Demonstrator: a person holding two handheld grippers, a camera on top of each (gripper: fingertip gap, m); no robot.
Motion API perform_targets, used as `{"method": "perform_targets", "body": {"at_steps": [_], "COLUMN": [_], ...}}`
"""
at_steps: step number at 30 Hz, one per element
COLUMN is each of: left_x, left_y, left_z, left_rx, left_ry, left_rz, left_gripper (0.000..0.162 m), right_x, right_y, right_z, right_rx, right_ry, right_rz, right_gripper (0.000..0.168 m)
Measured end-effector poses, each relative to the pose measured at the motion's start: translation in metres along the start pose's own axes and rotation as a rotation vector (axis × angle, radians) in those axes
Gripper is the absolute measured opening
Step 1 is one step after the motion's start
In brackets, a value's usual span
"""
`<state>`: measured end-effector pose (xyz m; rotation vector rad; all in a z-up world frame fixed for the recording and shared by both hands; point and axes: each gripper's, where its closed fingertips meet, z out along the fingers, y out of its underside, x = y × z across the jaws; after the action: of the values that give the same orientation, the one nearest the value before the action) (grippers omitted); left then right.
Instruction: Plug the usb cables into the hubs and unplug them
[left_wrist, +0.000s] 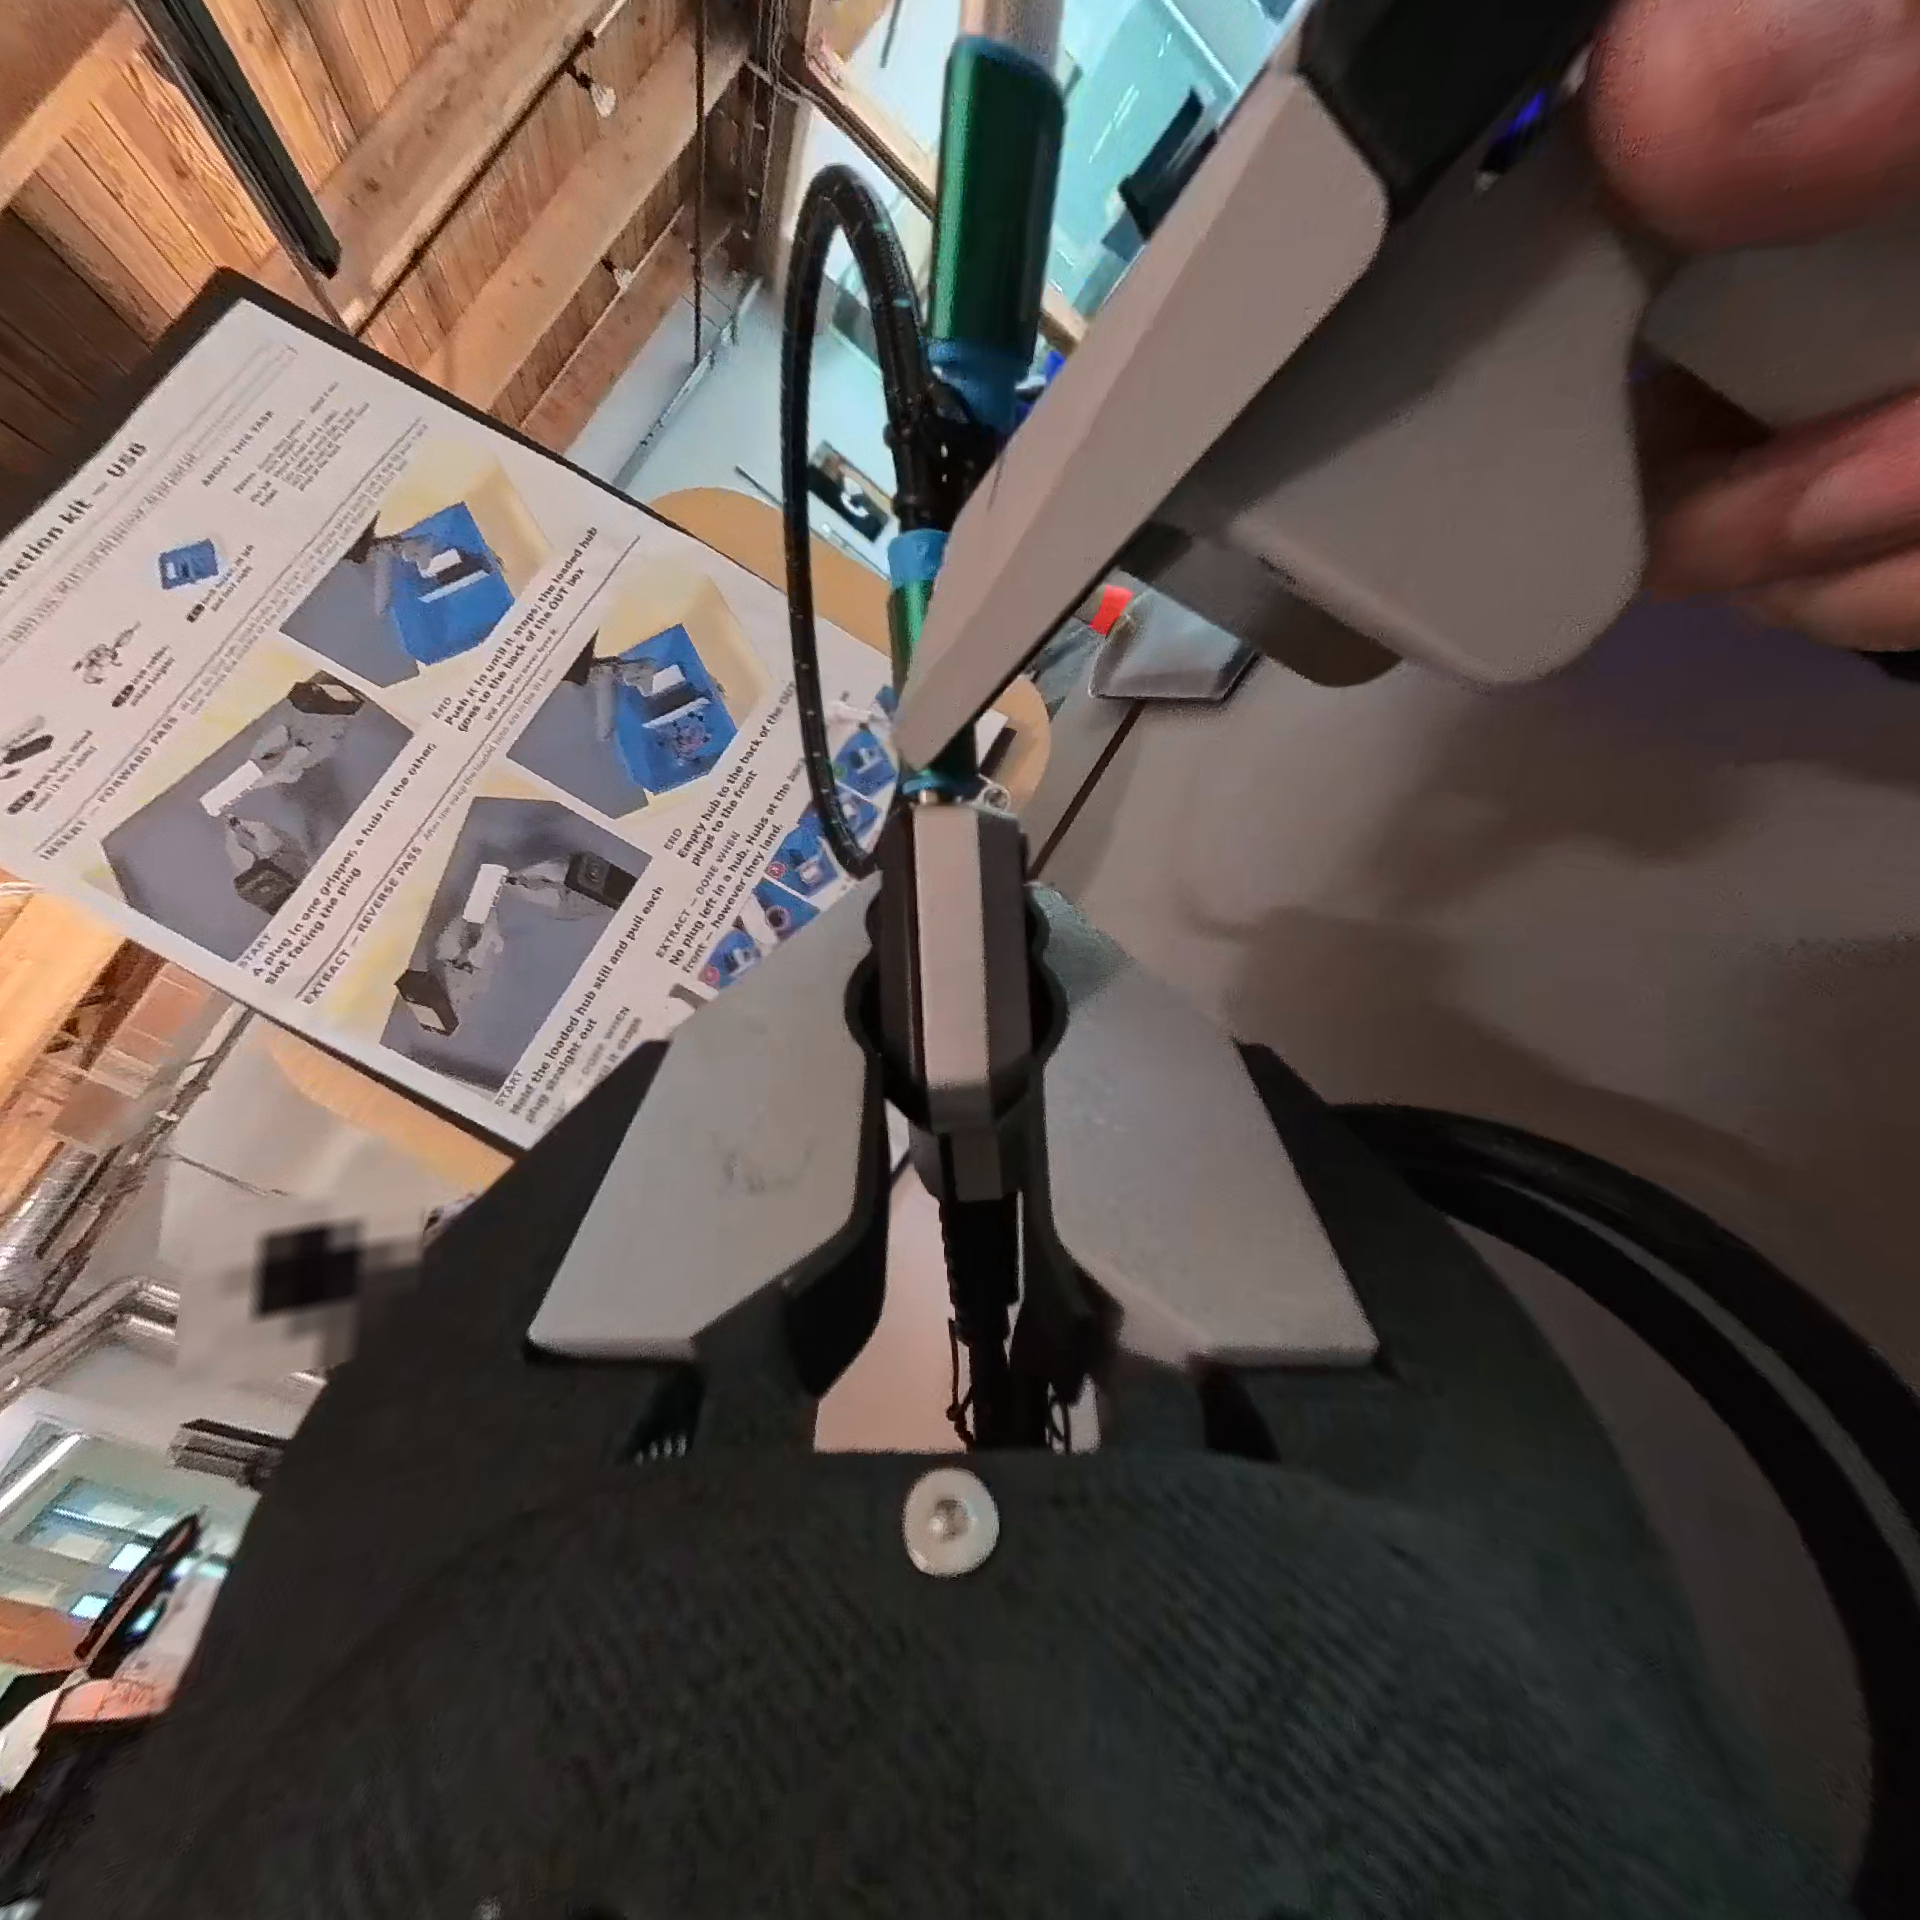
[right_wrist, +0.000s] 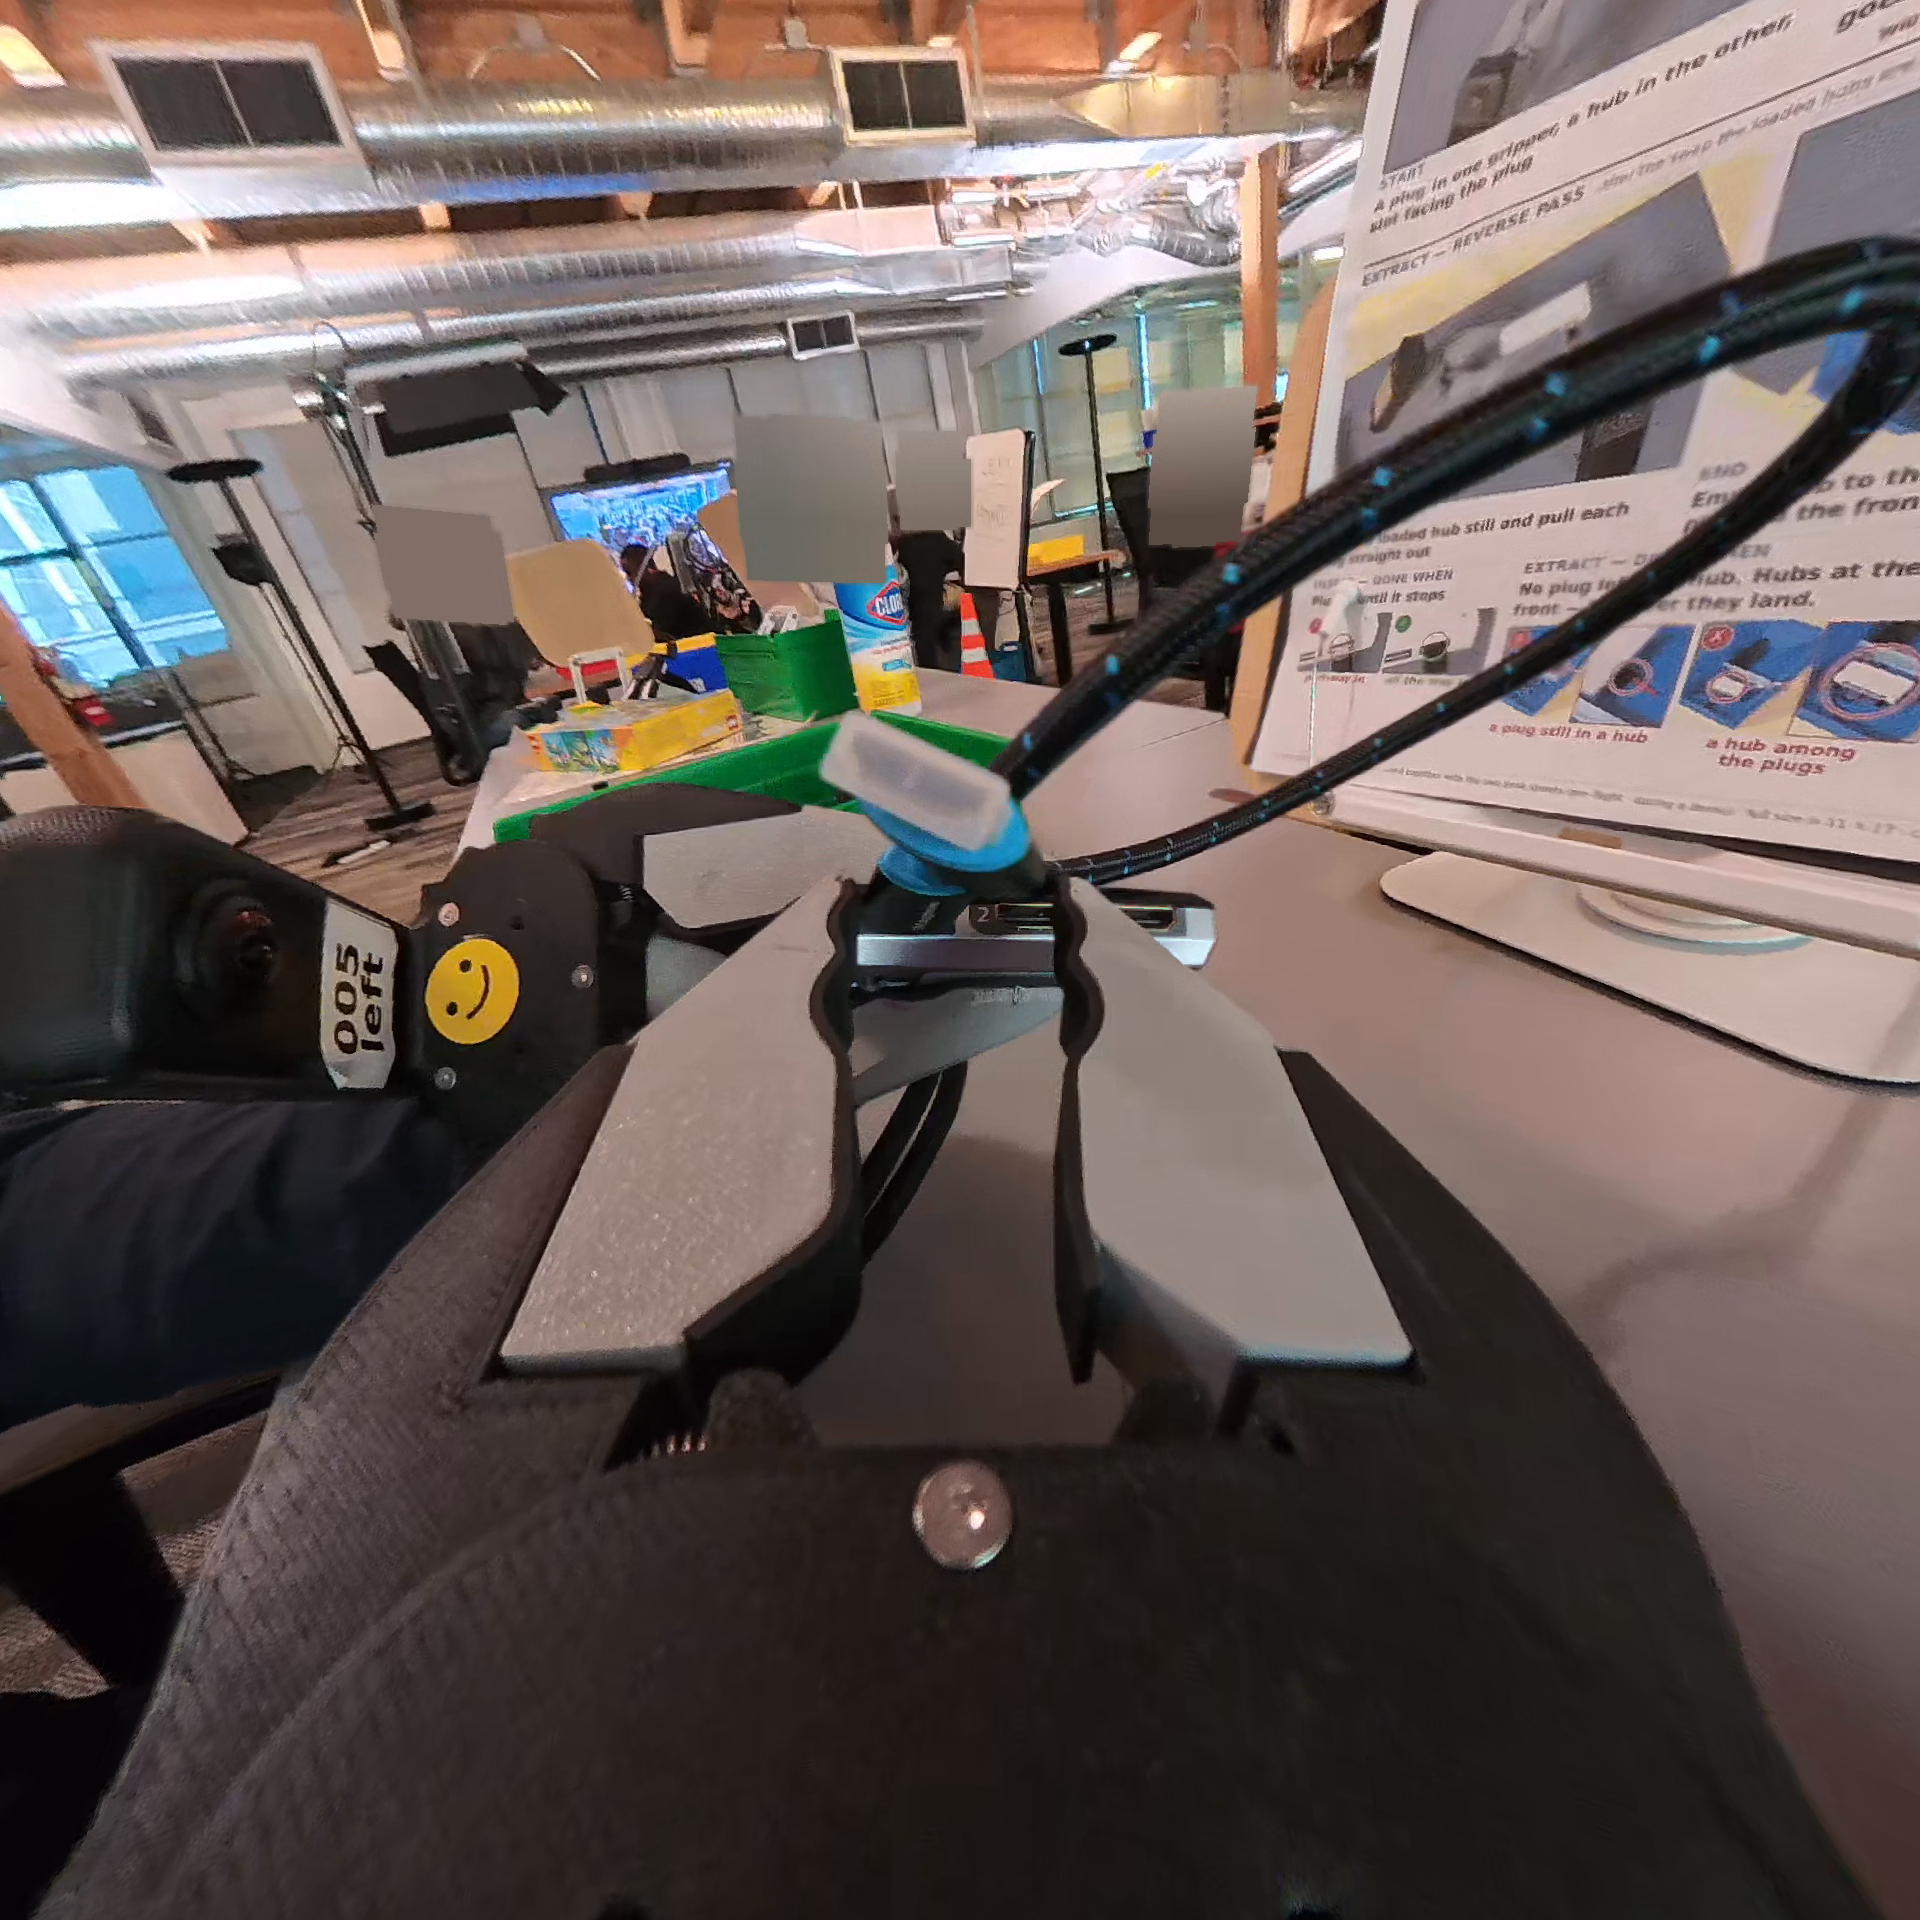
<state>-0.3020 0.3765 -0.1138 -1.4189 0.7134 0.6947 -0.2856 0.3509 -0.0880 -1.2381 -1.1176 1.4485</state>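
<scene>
grey metal hub (left_wrist: 961, 966), slim, seen edge-on in the left wrist view. the left gripper (left_wrist: 961, 997) has its fingers clamped on the hub's two flat sides, and the hub's far end stands out past their tips.

right gripper (right_wrist: 951, 935): fingers drawn in at the hub's far end, around a black-and-blue plug (right_wrist: 940, 868) that sits against the hub's port face. they look pressed to the plug, though the contact is partly hidden. a hand (left_wrist: 1766, 156) carries this gripper, above and right of the hub.

black braided cable (right_wrist: 1455, 457), blue-flecked: rises from the plug and loops high over the hub. a second connector with a clear cap (right_wrist: 914, 774) hangs free just above the plug.

grey counter (right_wrist: 1455, 1195): below the hub, which is held clear of it.

printed instruction sheet (right_wrist: 1662, 520): upright on a stand, beyond the hub and to its right.

green bin (right_wrist: 790, 665): well behind the hub.
</scene>
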Motion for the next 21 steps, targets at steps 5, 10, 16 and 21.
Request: {"method": "perform_targets", "body": {"at_steps": [5,10,16,21], "left_x": [0.005,0.013,0.035,0.031], "left_y": [-0.007,-0.008,-0.001,0.003], "left_z": [-0.001,0.001,0.008,0.01], "left_rx": [0.027,0.028,-0.039,-0.071], "left_ry": [0.023,0.083,0.219,0.169], "left_rz": [-0.035,-0.131,-0.289,-0.267], "left_gripper": [0.019,0.02,0.019,0.018], "right_x": [0.0,0.001,0.015,0.019], "right_y": [0.0,0.0,0.006,0.008], "right_z": [0.002,0.0,0.001,0.001], "right_rx": [0.032,0.057,-0.008,-0.021], "right_ry": [-0.028,-0.057,0.148,0.148], "right_rz": [0.079,0.137,-0.096,-0.011], "right_gripper": [0.039,0.037,0.032,0.031]}}
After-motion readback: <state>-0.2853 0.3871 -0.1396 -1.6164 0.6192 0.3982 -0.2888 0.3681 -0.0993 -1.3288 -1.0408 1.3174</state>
